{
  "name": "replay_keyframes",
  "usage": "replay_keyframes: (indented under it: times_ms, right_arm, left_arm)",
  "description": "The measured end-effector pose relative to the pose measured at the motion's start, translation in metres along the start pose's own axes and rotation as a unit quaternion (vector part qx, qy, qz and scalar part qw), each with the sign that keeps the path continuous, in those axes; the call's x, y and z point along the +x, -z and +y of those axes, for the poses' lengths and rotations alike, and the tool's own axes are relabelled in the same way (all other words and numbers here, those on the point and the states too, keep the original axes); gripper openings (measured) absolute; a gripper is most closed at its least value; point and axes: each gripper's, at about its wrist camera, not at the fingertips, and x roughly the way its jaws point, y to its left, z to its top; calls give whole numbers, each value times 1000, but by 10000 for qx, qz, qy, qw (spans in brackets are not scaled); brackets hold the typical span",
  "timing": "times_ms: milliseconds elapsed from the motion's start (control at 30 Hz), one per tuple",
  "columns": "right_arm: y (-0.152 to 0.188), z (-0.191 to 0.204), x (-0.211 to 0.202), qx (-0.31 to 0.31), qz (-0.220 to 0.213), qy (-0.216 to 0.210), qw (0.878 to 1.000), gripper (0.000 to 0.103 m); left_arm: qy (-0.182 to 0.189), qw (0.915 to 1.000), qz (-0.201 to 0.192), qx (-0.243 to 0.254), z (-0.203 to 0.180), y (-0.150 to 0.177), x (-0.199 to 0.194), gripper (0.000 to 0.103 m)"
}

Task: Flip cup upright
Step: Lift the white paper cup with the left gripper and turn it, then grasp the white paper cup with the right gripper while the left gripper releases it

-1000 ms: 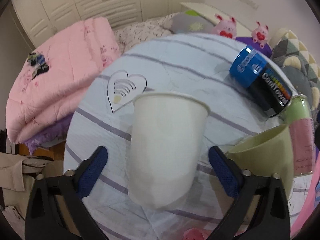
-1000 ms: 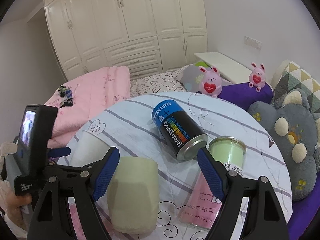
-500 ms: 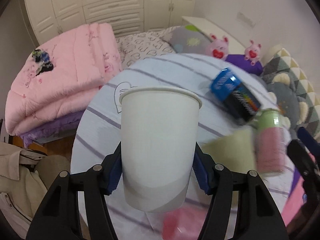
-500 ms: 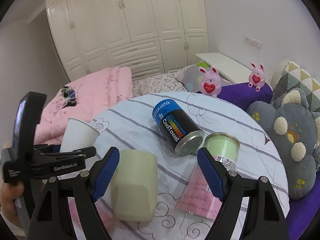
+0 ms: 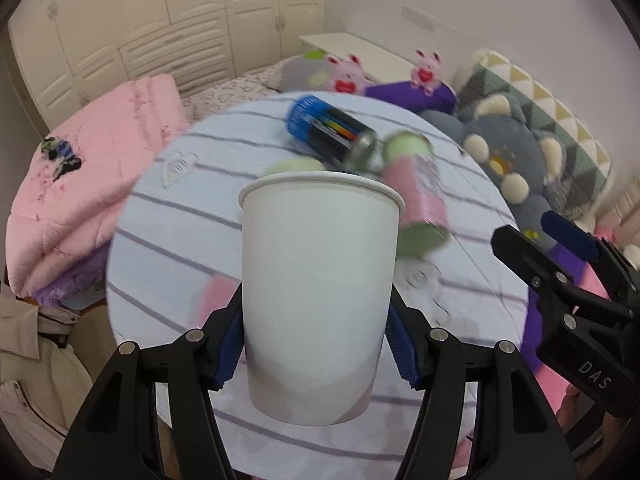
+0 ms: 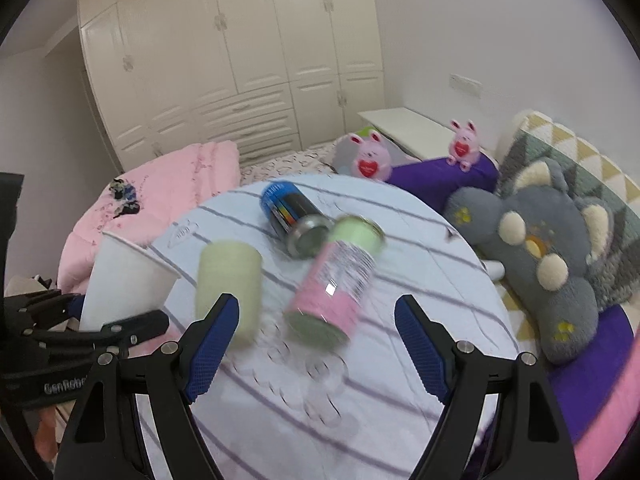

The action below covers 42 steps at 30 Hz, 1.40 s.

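A white paper cup (image 5: 318, 300) fills the middle of the left wrist view, rim up. My left gripper (image 5: 314, 348) is shut on its lower body and holds it above the round striped table (image 5: 180, 220). In the right wrist view the cup (image 6: 120, 280) is at the far left, held by the left gripper (image 6: 96, 320) beside the table edge. My right gripper (image 6: 316, 340) is open and empty above the near part of the table (image 6: 400, 380). It also shows at the right of the left wrist view (image 5: 568, 292).
On the table stand an upside-down pale green cup (image 6: 228, 288), a pink-and-green can lying down (image 6: 336, 280) and a blue-and-black can lying down (image 6: 292, 216). A pink quilt (image 6: 180, 184) lies at the left. Plush toys and cushions (image 6: 540, 248) sit at the right.
My left gripper closed on the white cup and lifted it off the table, pulling back. My right gripper drew back and up from the green cup, staying open.
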Motion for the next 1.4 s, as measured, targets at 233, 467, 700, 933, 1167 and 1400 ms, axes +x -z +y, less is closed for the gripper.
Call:
replay_keyframes:
  times_ms: [233,467,700,933,1167,1400]
  right_arm:
    - [22,-21,-6,87,179,-30,9998,82]
    - [41,-32,-6,75,322,-38,9994,82]
    - [51,-36,8,113,482,-41,9988,82]
    - [58,-35,17,162,650,-100,9977,82]
    - [59,-33,14,220,655,-181,9974,82]
    - [54,-25,13,477,777,-557,9943,82]
  left_arm:
    - [95,9995,274,-97,-36,25,18,64]
    - [116,9994,308,-124,-59,37,34,64]
    - [66,9994,331,-31,-69,44,52,64]
    - [-9,9987,505,-45,-64,48,61,81]
    - [264,9985,464,-114,-52,50,53,91]
    - [434,9984,358,-72,-31,58,38,91]
